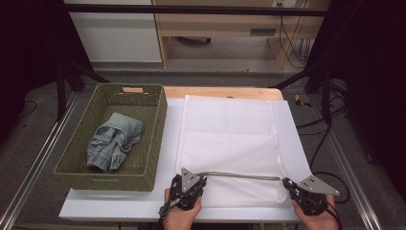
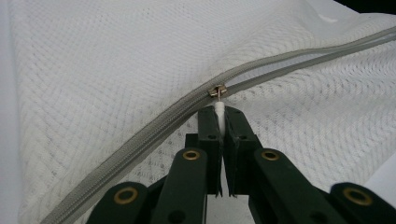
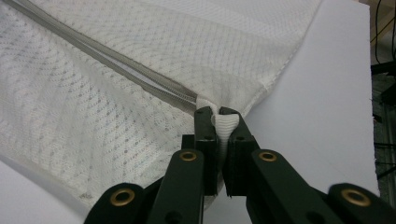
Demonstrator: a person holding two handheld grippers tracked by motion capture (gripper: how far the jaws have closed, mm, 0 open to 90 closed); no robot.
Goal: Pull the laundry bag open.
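A white mesh laundry bag (image 1: 229, 139) lies flat on the white table, its grey zipper (image 1: 244, 176) running along the near edge. My left gripper (image 1: 197, 180) is shut on the white zipper pull (image 2: 219, 112), just below the brass slider (image 2: 217, 90). From the slider the zipper (image 2: 308, 56) lies parted toward the right. At the bag's near right corner my right gripper (image 1: 287, 182) is shut on the white fabric tab (image 3: 225, 126) where the zipper (image 3: 140, 74) ends. A pair of blue jeans (image 1: 114, 141) lies crumpled in the green woven basket (image 1: 158, 143).
The basket stands at the table's left, beside the bag. A white board (image 1: 119, 206) covers the wooden table top (image 1: 220, 92). Black frame legs (image 1: 325, 91) and cables (image 1: 330, 177) stand at the right, and a metal rail (image 1: 33, 167) runs along the left.
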